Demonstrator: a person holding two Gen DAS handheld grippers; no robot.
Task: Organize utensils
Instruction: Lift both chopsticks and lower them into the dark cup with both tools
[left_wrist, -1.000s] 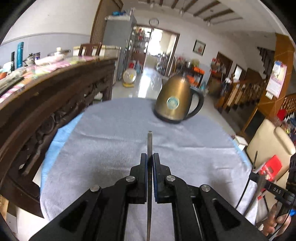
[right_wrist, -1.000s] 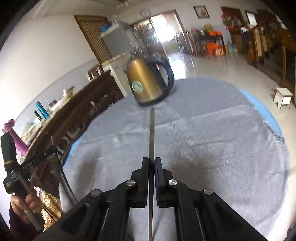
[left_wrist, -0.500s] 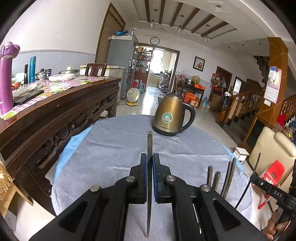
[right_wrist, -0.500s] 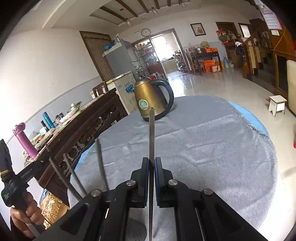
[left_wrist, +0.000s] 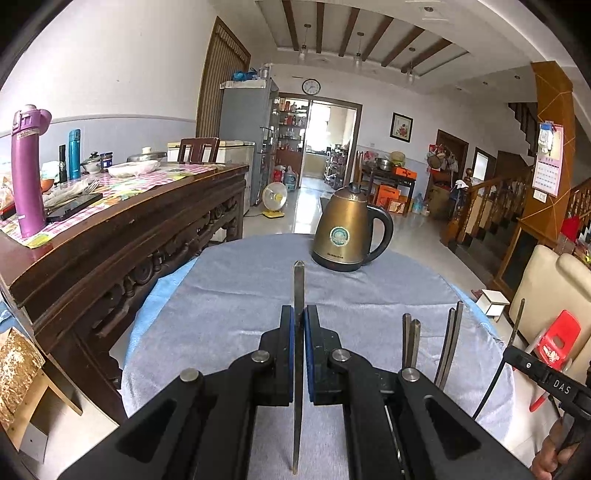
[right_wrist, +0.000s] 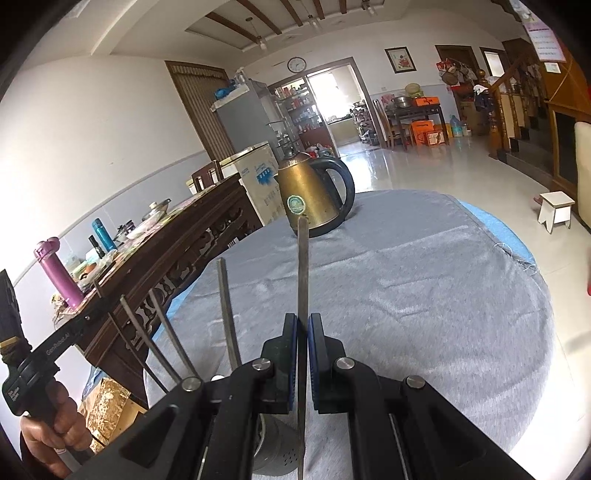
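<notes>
In the left wrist view my left gripper (left_wrist: 298, 314) is shut on a flat steel utensil (left_wrist: 298, 284) that points forward over the grey cloth. My right gripper (right_wrist: 303, 321) is likewise shut on a second steel utensil (right_wrist: 303, 266). Several more steel handles (left_wrist: 410, 339) stand upright just right of the left gripper. In the right wrist view those handles (right_wrist: 226, 306) rise on the left. Under them, a perforated metal holder (right_wrist: 275, 439) shows below the right gripper. The working ends of both held utensils are hidden.
A bronze kettle (left_wrist: 347, 232) (right_wrist: 314, 192) stands at the far side of the cloth-covered round table (left_wrist: 229, 302) (right_wrist: 424, 280). A carved wooden sideboard (left_wrist: 129, 236) with a purple bottle (left_wrist: 27, 170) runs along the left. A cream chair (left_wrist: 554, 284) and a white stool (right_wrist: 556, 208) are on the right.
Both grippers have drawn back from the kettle and risen a little, each still holding its utensil. The upright handles have come into view beside them.
</notes>
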